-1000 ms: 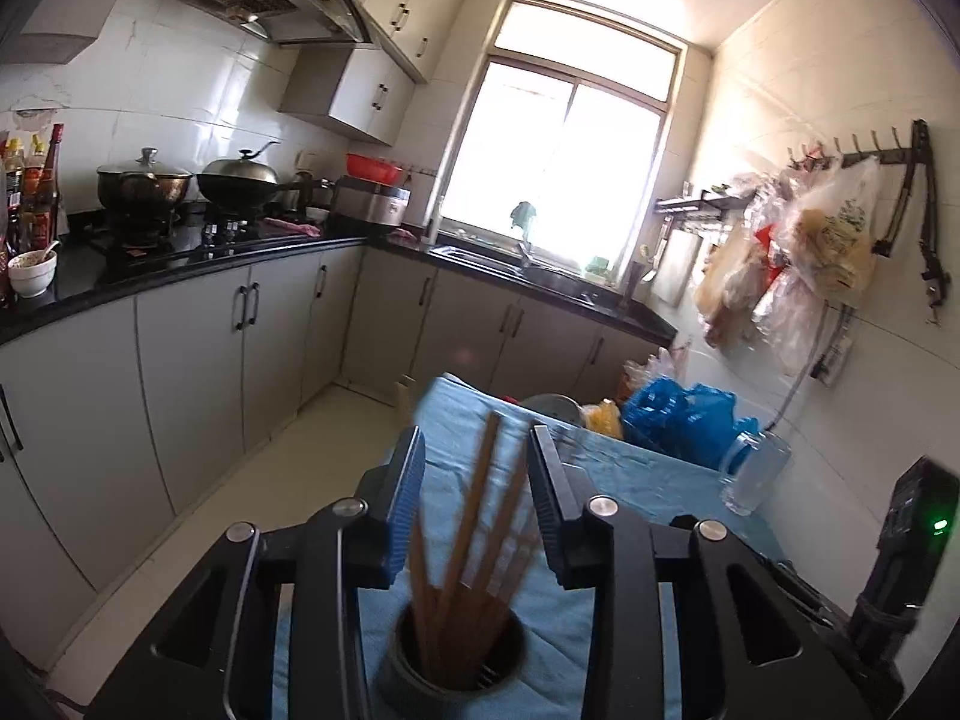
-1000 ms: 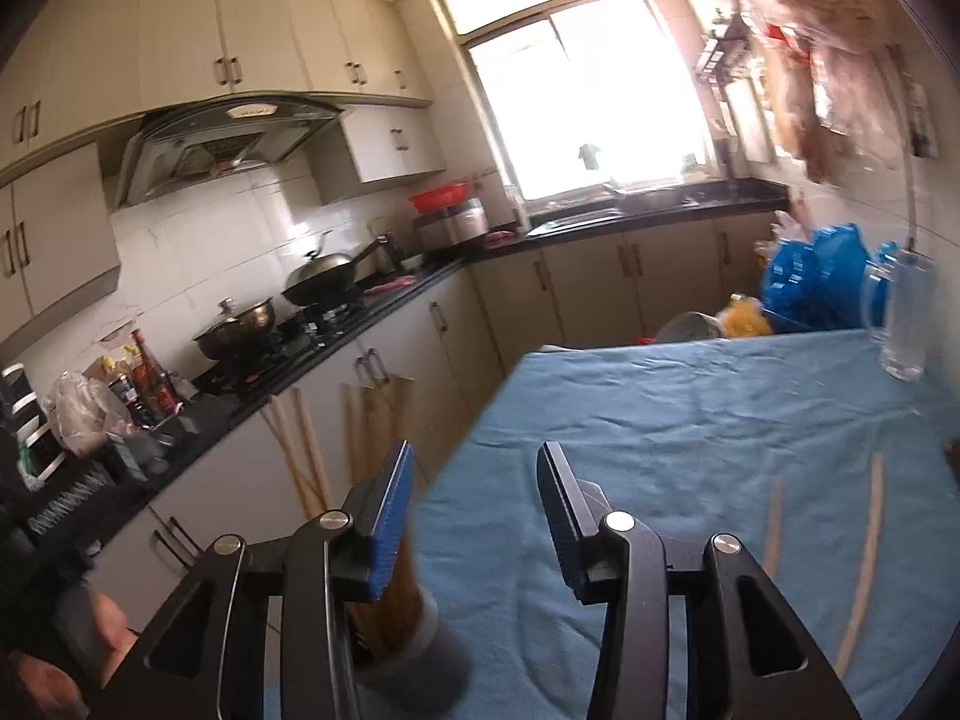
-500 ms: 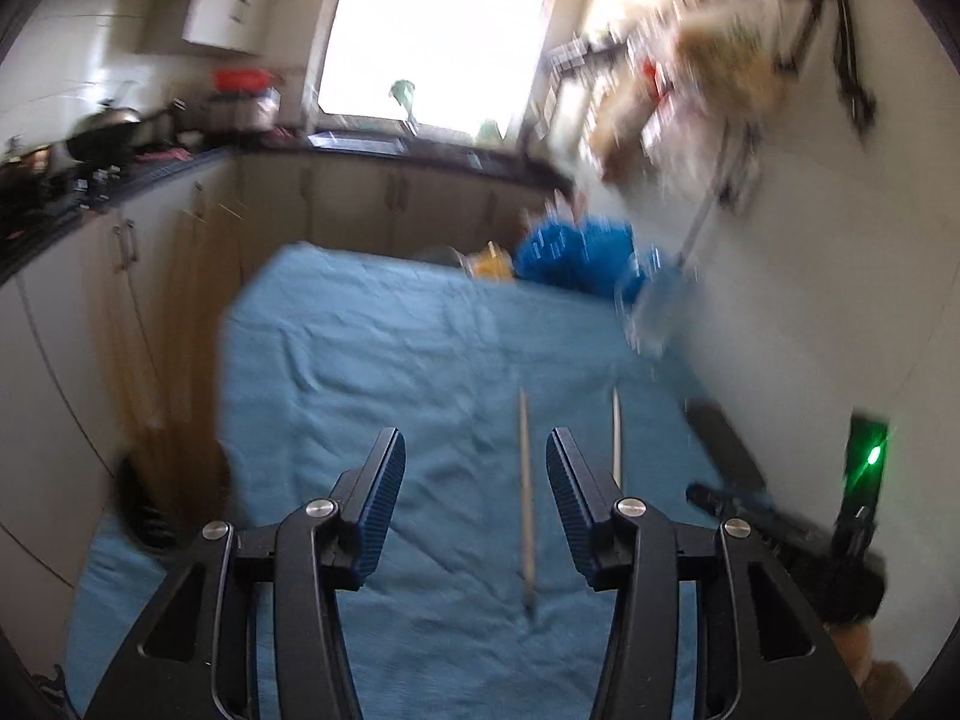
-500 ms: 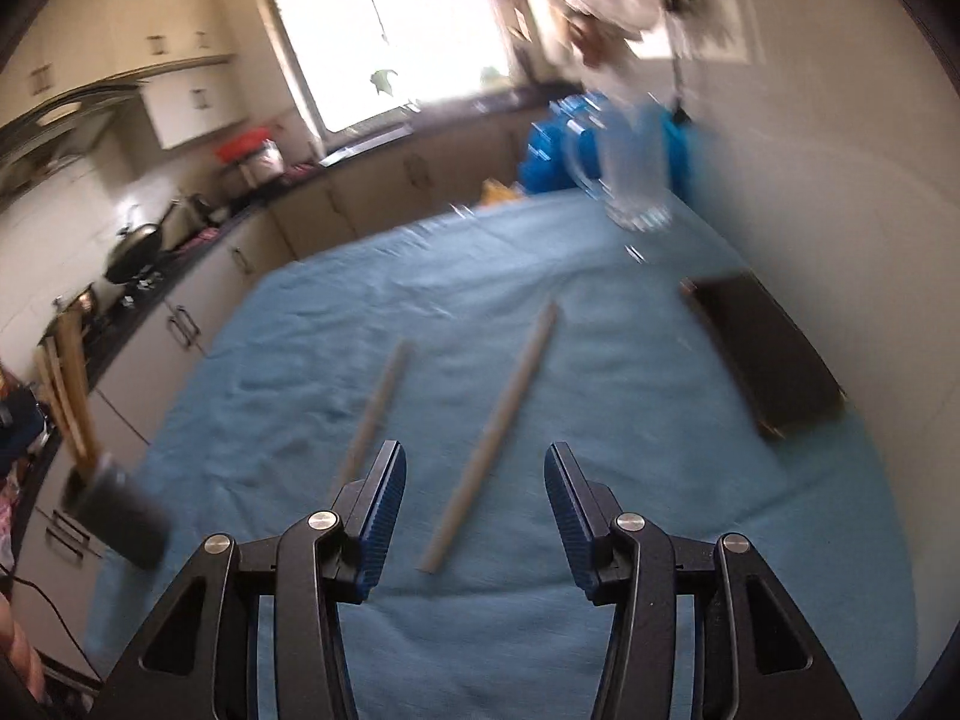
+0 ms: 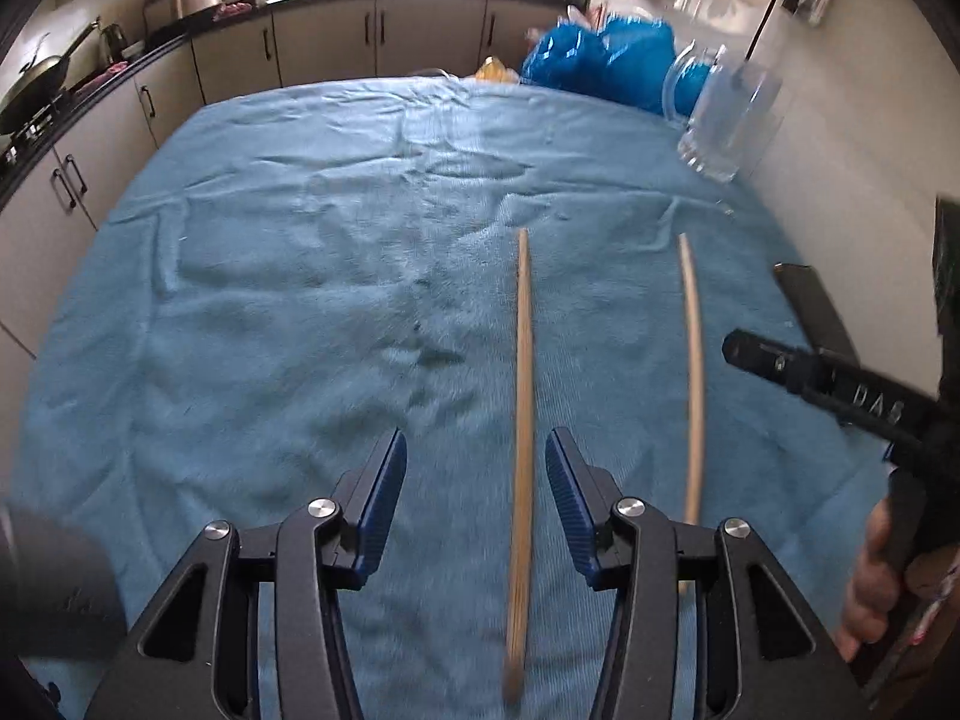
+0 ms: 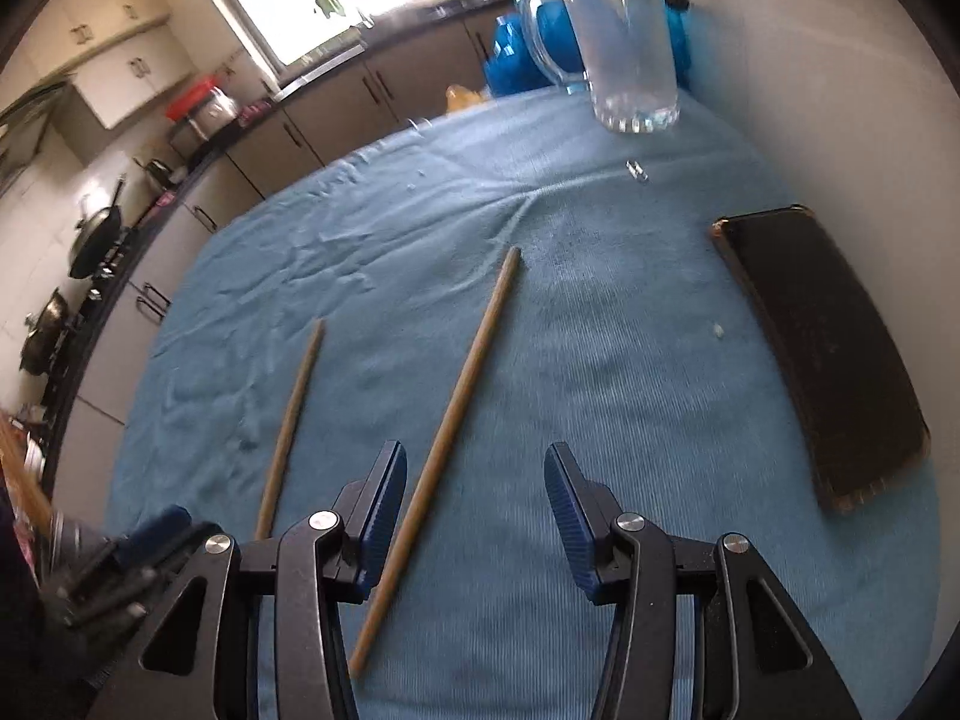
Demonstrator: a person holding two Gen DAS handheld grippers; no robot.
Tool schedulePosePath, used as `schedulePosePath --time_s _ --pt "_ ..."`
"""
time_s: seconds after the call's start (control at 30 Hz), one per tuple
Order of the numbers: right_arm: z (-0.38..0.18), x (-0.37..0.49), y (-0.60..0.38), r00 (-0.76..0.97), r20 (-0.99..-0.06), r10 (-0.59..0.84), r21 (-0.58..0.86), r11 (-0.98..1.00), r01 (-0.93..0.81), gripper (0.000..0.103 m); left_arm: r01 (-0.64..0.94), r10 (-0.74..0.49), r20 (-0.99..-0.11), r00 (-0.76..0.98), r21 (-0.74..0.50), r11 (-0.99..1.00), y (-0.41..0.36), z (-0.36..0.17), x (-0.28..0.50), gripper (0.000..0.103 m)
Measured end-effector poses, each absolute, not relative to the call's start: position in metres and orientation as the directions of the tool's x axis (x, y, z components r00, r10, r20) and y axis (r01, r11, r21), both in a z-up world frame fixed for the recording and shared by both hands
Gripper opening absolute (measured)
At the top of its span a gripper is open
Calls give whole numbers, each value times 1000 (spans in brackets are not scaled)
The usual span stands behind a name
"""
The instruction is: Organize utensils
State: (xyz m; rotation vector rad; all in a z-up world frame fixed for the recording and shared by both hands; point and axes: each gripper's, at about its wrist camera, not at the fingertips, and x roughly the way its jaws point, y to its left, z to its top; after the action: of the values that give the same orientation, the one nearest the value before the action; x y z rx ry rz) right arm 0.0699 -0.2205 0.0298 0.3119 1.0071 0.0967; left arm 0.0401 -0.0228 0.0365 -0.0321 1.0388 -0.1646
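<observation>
Your left claw (image 5: 474,498) is released, its blue pads having just spread apart; a wooden chopstick (image 5: 521,456) lies on the cloth in the gap between them, nearer the right pad, touched by neither. Your right claw (image 6: 474,510) is likewise released after just widening, and the other chopstick (image 6: 456,414) runs slantwise past its left pad, its near end below that pad, with no pad pressing on it.

Both chopsticks lie flat on the blue cloth (image 5: 300,276) covering the desk, roughly side by side and apart from each other, their far ends pointing toward the window end of the room. In the left view the second chopstick (image 5: 693,372) sits to the right of the first, and beyond it your right claw's black body shows, gripped by your hand (image 5: 870,576).

Farther right, near the wall, a dark phone (image 6: 822,354) lies flat on the cloth. At the far right corner stands a clear glass mug (image 6: 624,42), with a blue plastic bag (image 5: 594,60) behind it
</observation>
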Motion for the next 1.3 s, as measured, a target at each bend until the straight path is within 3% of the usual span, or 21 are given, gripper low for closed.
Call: schedulePosePath --time_s 0.13,0.2,0.27,0.33,0.37,0.5,0.87,1.03,1.3 --pt "22 100 -211 466 -863 194 253 965 67 49 152 -115 -878 465 -49 987 -40 22 65 47" --pt "22 104 -206 461 -872 164 220 973 71 44 159 -97 -877 471 -23 987 -45 20 71 46" --pt "21 109 -202 449 -884 130 181 981 73 30 176 -88 -875 476 -3 984 -50 21 74 42" --pt "21 113 -199 443 -887 128 176 982 68 16 178 -80 -869 488 9 984 -53 22 74 18" --pt "20 113 -199 437 -889 135 181 981 65 11 177 -80 -868 490 9 984 -53 23 73 11" --pt "21 106 -197 426 -896 128 163 985 47 11 168 -114 -873 473 -38 985 -44 25 67 7" --pt "19 -6 -222 341 -924 174 153 984 -89 11 80 -357 -859 368 -353 932 11 21 -28 7" --pt "20 -49 -228 323 -934 153 124 986 -109 11 104 -324 -862 390 -308 946 5 23 -52 7" --pt "21 -42 -220 266 -959 100 72 991 -115 12 136 -295 -898 327 -264 955 -1 25 -44 7"
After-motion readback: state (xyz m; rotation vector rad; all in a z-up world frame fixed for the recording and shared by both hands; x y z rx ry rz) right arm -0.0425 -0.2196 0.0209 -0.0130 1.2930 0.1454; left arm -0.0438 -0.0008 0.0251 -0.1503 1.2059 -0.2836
